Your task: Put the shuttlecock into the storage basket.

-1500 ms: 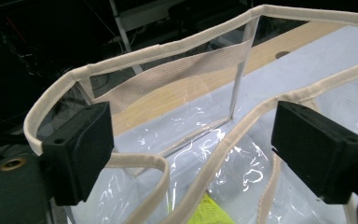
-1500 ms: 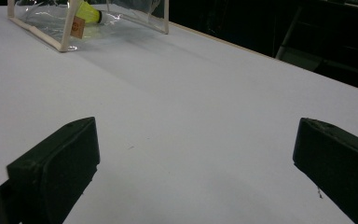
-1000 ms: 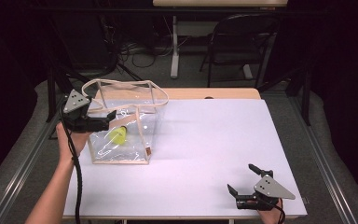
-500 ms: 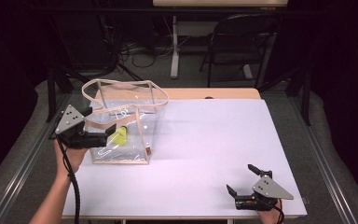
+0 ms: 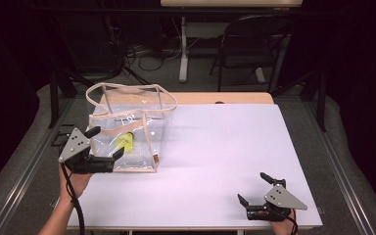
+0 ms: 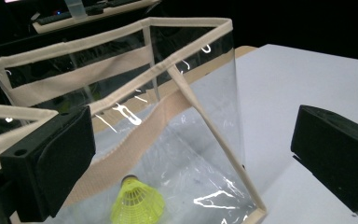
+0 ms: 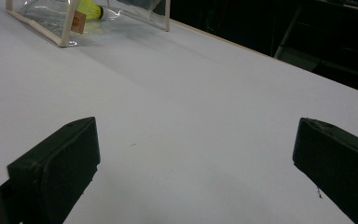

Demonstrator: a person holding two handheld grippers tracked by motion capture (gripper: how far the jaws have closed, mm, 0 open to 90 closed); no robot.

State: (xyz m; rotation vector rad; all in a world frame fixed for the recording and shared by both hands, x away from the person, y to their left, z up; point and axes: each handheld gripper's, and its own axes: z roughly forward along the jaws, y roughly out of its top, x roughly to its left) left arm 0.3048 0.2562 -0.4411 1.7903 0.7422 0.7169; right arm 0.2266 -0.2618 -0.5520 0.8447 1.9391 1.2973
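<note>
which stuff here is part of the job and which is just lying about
In the job:
- clear bag with beige trim
- yellow shuttlecock lying inside the bag
- left tool, open, at the bag's near left corner

Just about:
- right tool, open, idle at the table's near right
- folding chair behind the table
- cables on the floor

Bag (image 5: 127, 132): clear glossy plastic (beige cloth trim); shuttlecock (image 6: 137, 203) yellow plastic; table (image 5: 225, 161) matt.
</note>
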